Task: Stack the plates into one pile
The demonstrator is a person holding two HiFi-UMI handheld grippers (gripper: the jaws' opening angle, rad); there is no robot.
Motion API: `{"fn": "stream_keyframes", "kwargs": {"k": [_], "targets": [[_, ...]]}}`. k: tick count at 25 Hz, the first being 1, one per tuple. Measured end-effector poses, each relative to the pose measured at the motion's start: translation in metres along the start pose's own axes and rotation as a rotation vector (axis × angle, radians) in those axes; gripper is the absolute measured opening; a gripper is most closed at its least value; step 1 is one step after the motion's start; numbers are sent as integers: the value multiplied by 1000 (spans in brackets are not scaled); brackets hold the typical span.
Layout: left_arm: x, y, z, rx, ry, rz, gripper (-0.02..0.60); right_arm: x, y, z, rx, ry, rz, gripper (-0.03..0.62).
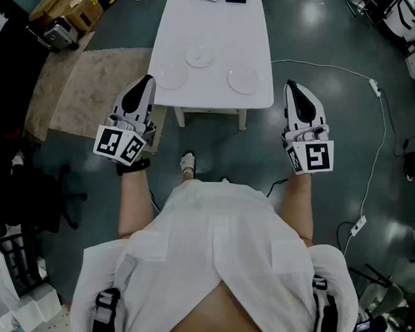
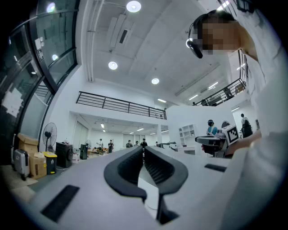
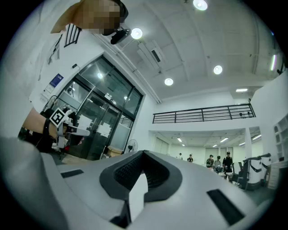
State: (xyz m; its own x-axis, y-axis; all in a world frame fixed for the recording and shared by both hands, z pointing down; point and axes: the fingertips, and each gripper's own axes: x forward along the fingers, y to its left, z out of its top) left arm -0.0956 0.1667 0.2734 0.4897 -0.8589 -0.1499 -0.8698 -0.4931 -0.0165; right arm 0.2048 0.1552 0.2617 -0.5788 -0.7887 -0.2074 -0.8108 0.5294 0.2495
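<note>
Dark grey flooring and a beige rug [image 1: 87,86] frame a white rectangular desk [image 1: 215,23] carrying 3 pale, translucent round plates, none stacked so far: 1 at the near left corner [image 1: 170,75], 1 at the near right corner [image 1: 244,79], and 1 set a little farther in between them [image 1: 199,56]. A person in a white top stands short of the desk's near edge. The left hand-held gripper [image 1: 146,82] is just off the near left corner, and the right hand-held gripper [image 1: 292,85] is off to the right of the near right corner. Both have their jaws pressed together with nothing between them. Each gripper view looks out across the hall and up at its ceiling, not at the desk.

The step in hand appears to be the approach, so no plate has been touched. To do it well, the person would likely step closer, tip both noses down toward the desk, and part the jaws before they reach a rim. The middle plate looks like the natural base for the pile. Each corner plate lies flat and looks thin and smooth, so 1 jaw probably has to slide under the lip at the near edge. The plate should then be carried level and set down centred.
</note>
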Motion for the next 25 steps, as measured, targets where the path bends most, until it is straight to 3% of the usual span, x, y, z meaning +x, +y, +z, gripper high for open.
{"fn": "stream_keyframes", "kwargs": {"k": [11,19,25], "targets": [[3,-2,-1,0,2,-1,18,-1,-3,-4,12,0,4,26],[4,-6,2,14,4,-1,18,2,2,-11,-69,35,19,28],[7,-10,1,17,12,-6,18,5,3,-14,-65,38,41,28]]}}
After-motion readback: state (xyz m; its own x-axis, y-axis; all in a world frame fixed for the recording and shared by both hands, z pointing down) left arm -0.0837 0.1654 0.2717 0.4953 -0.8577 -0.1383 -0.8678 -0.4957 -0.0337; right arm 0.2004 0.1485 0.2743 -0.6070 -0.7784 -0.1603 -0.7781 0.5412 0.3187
